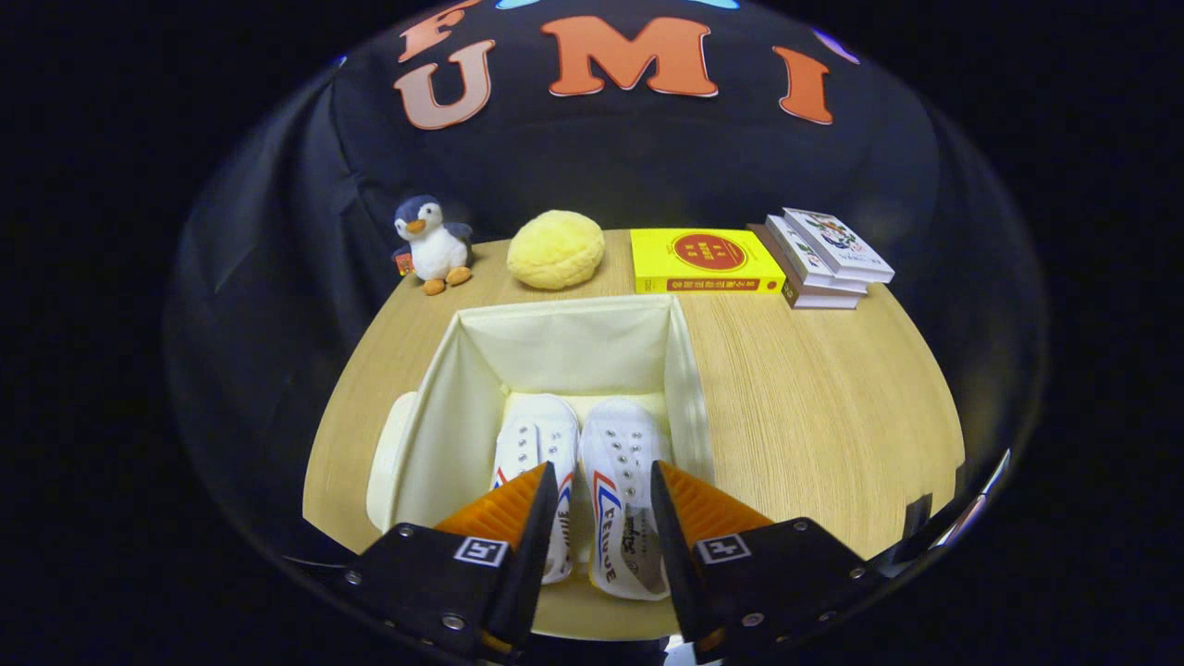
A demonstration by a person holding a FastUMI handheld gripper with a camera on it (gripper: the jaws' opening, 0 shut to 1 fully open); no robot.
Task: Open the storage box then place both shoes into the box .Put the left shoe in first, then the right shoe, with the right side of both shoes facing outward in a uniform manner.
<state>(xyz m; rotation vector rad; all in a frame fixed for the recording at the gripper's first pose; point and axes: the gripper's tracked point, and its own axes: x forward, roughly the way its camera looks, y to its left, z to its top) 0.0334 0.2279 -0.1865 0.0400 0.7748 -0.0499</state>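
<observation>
Penguin toy [431,245], yellow cushion [556,250], books [830,258] (one yellow [705,261]) along table [814,398].

— Any text that reads clearly?
— None confirmed. The shoe [622,518] has blue lettering along its side, too distorted to read.
— The books?
— The yellow book [703,261] has a red disc and a spine strip with characters, too small. The stack of books [828,254] has printed covers, illegible.
— The gripper [602,470]?
— Its fingers stand apart with that shoe between them. Each mount bears a square black-and-white marker tag [722,548], no words.

Shoes [578,481] side by side in box [444,416], gripper [604,518] above.
</observation>
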